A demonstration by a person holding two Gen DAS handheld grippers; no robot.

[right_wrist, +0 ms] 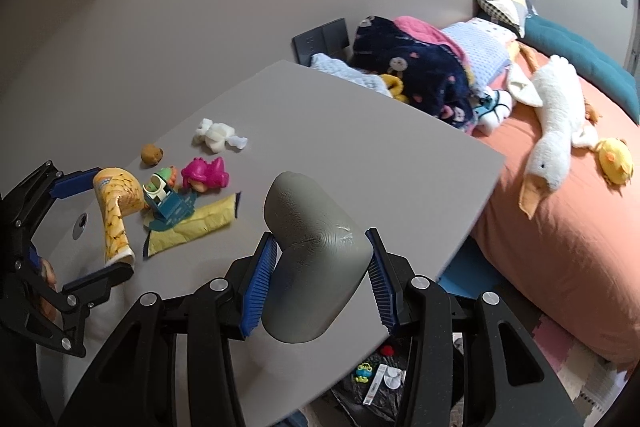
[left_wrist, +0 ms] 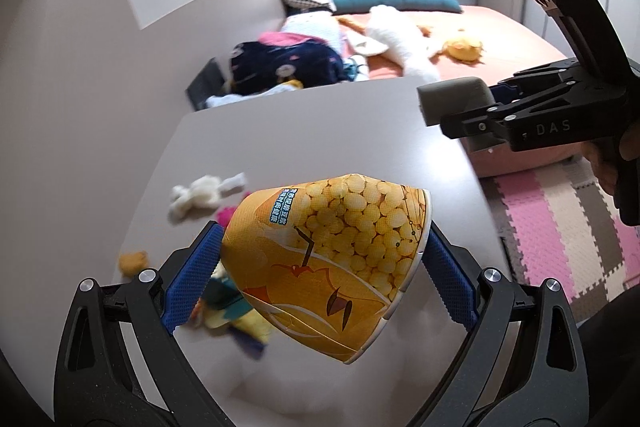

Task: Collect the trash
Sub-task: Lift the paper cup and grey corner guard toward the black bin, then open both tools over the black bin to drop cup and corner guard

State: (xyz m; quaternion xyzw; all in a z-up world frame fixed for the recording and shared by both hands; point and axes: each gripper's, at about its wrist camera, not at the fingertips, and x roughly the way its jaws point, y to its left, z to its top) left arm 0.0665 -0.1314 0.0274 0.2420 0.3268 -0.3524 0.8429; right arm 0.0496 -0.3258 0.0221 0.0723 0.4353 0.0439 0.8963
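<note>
My left gripper (left_wrist: 323,231) is shut on a yellow paper snack cup (left_wrist: 332,267), which lies tilted between the blue pads above the grey table (left_wrist: 320,131). The right wrist view shows that cup (right_wrist: 116,211) in the left gripper (right_wrist: 112,223) at the table's left side. My right gripper (right_wrist: 320,237) is shut on a grey rounded block (right_wrist: 316,259), held over the table's near edge. From the left wrist view, the grey block (left_wrist: 456,99) and right gripper (left_wrist: 476,117) hang at the table's right edge. A yellow wrapper (right_wrist: 196,227) and crumpled white tissue (right_wrist: 218,135) lie on the table.
A brown ball (right_wrist: 151,153), a pink toy (right_wrist: 206,173) and a teal toy (right_wrist: 168,203) sit on the table (right_wrist: 340,147). A black bag (right_wrist: 380,383) with litter lies under its near edge. A bed (right_wrist: 560,227) with plush toys stands right, over a pink foam mat (left_wrist: 560,227).
</note>
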